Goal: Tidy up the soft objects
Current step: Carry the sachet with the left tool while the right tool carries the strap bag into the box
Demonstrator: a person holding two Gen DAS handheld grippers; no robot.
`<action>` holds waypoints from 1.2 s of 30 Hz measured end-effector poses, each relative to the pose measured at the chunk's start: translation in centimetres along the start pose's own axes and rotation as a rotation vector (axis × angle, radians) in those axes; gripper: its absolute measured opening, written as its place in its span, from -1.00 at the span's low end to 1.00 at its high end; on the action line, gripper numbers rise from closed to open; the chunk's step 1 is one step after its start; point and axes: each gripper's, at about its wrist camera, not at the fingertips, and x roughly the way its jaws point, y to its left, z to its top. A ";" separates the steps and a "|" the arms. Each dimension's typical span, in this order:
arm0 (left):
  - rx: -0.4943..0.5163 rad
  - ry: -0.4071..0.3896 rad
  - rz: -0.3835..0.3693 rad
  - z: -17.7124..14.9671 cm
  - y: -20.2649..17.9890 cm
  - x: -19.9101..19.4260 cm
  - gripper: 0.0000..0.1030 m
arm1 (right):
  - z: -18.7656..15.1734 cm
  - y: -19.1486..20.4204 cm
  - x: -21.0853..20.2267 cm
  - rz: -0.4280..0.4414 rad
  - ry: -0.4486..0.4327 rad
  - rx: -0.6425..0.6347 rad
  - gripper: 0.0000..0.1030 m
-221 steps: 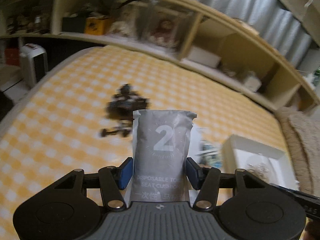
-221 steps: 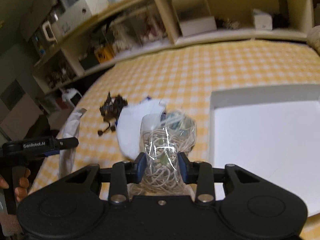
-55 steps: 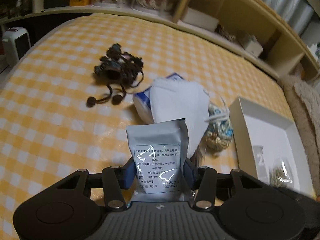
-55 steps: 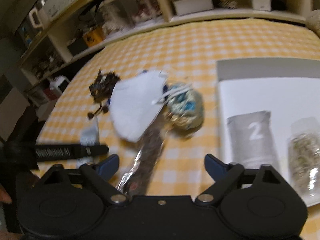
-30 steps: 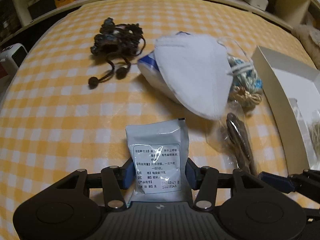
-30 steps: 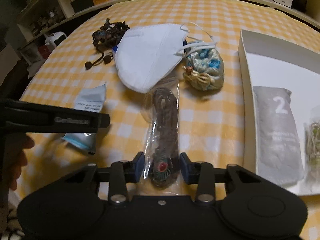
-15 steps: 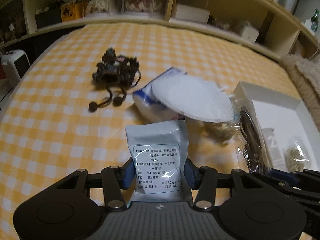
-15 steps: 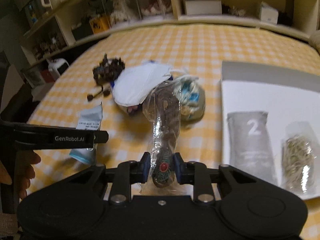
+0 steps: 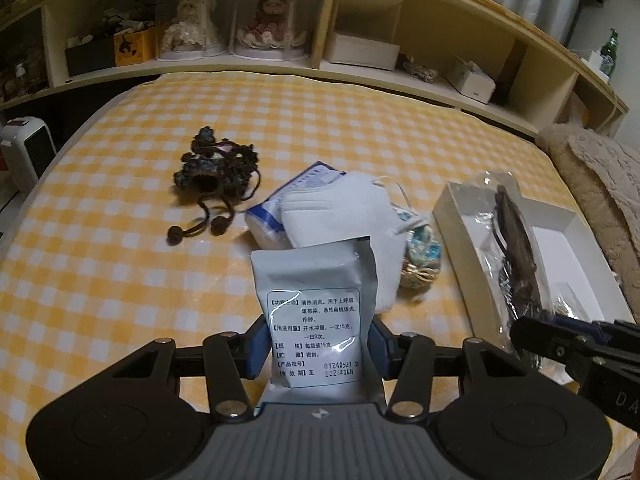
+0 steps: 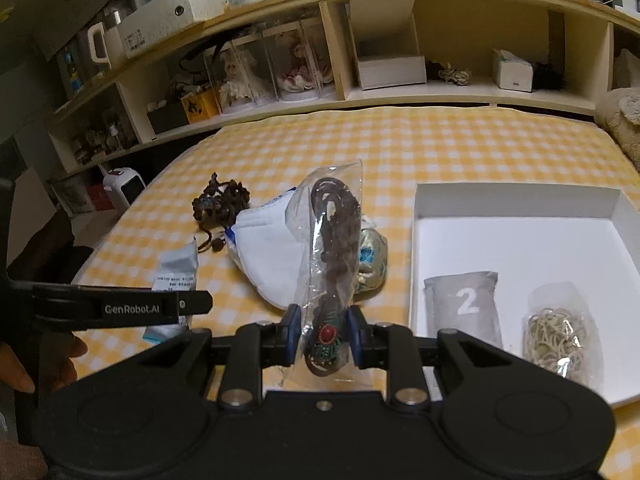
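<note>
My left gripper (image 9: 316,346) is shut on a silver foil sachet (image 9: 314,300) with printed text, held upright above the checked cloth. My right gripper (image 10: 321,341) is shut on a clear bag of dark brown cord (image 10: 332,248), lifted off the table; that bag (image 9: 516,260) also hangs at the right of the left wrist view. On the cloth lie a white face mask (image 10: 268,256), a blue-and-white packet (image 9: 296,196) under it, a small patterned pouch (image 10: 372,260) and a dark knotted bundle (image 9: 214,166). The white tray (image 10: 520,204) holds a grey pack marked 2 (image 10: 464,308) and a bag of pale string (image 10: 556,336).
A yellow checked cloth (image 9: 120,240) covers the table. Wooden shelves (image 10: 400,92) with boxes and doll cases stand behind it. A fluffy beige fabric (image 9: 600,176) lies at the right edge. A hand (image 10: 24,364) holds the left gripper's handle at the lower left.
Both grippers have risen and tilted up, so the shelves came into view. The right gripper's fingers closed on the cord bag and lifted it off the cloth toward the tray side.
</note>
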 end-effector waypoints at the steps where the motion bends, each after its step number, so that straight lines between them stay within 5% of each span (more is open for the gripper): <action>1: 0.006 0.004 -0.002 0.0 -0.3 -0.1 0.00 | 0.1 -0.1 -0.1 0.002 0.002 0.000 -0.50; 14: 0.052 -0.038 -0.029 2.4 -5.2 -2.7 0.00 | 2.5 -4.0 -4.3 -0.015 -0.027 0.001 -0.50; 36: 0.126 -0.064 -0.221 4.5 -21.2 -1.6 0.01 | 3.0 -19.4 -13.1 -0.143 -0.087 0.069 -0.50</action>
